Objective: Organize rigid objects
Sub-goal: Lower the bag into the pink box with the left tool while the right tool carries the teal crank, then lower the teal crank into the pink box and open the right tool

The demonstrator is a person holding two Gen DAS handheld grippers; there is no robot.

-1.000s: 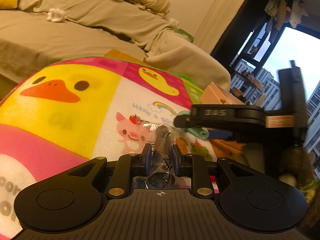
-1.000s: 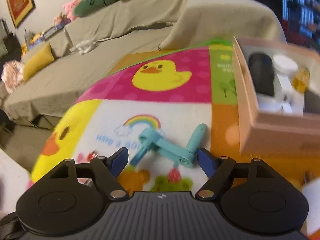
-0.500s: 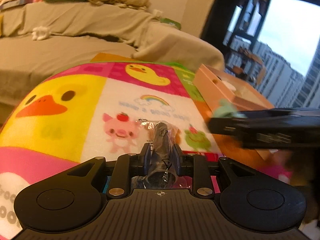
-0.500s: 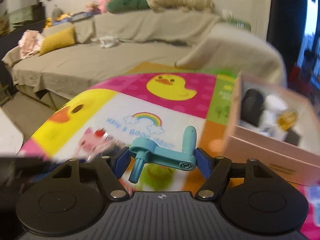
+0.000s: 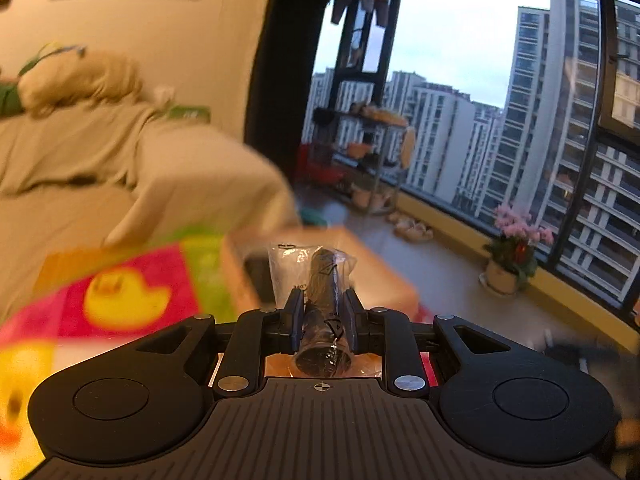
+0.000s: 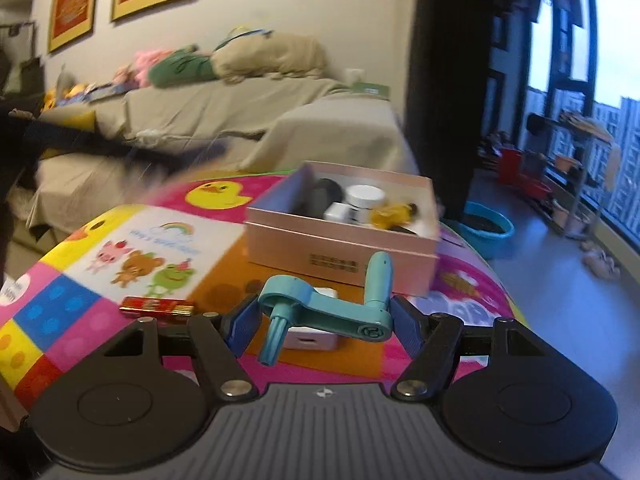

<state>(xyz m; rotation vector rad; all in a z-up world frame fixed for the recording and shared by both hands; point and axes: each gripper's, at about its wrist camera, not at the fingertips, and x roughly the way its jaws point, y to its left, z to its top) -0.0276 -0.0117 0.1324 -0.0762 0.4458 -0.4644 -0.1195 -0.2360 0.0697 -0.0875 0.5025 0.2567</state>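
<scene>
Right wrist, box (image 6: 340,240) contents, red bar (image 6: 158,306)

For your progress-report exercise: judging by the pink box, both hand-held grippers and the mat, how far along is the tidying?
Done: the pink box already holds several items. In hand: the left hand-held gripper clamps a dark bagged cylinder near the box; the right hand-held gripper grips a teal crank handle. Left: a red bar and a white block lie on the mat.
</scene>
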